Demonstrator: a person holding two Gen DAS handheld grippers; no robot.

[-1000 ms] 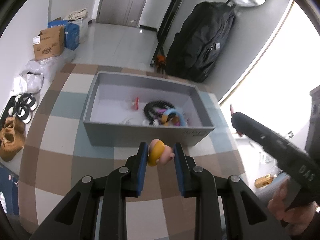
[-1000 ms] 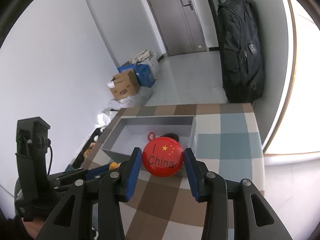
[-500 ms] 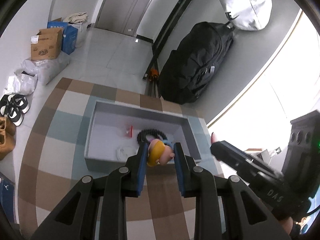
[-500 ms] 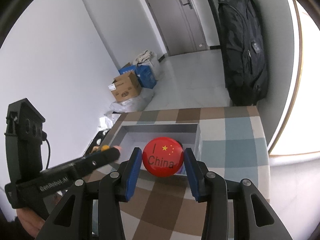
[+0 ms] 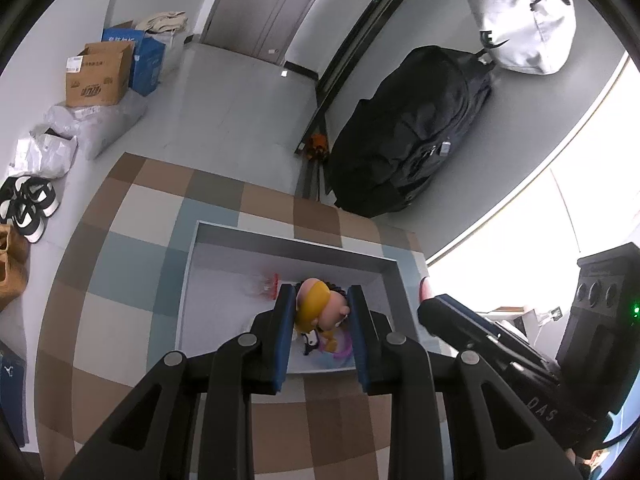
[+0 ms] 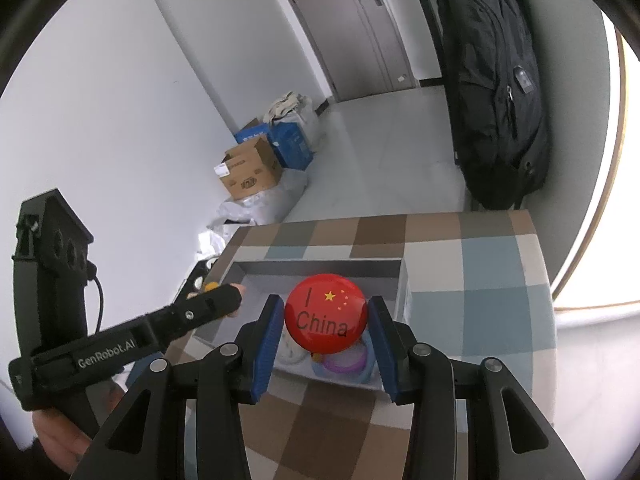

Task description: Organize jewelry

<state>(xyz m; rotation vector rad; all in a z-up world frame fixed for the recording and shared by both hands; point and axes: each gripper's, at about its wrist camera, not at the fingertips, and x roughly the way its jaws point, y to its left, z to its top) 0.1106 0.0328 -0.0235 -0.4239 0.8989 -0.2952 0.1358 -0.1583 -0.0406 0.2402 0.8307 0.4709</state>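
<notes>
I have both grippers tilted down over the grey tray [image 5: 192,280] — my left gripper [image 5: 320,320] clamps a yellow-pink figurine [image 5: 320,310], my right gripper [image 6: 326,330] clamps a red badge [image 6: 325,318] — both items above the tray's near end.

We see the tray [image 5: 390,280] lying on the checked bench [image 5: 132,264], with bangles [image 6: 346,360] in its near right corner. Behind the bench, on the floor, a backpack [image 5: 408,136] leans against the wall to the right, and cardboard boxes [image 5: 100,76] sit far left, shoes [image 5: 28,206] nearer.
</notes>
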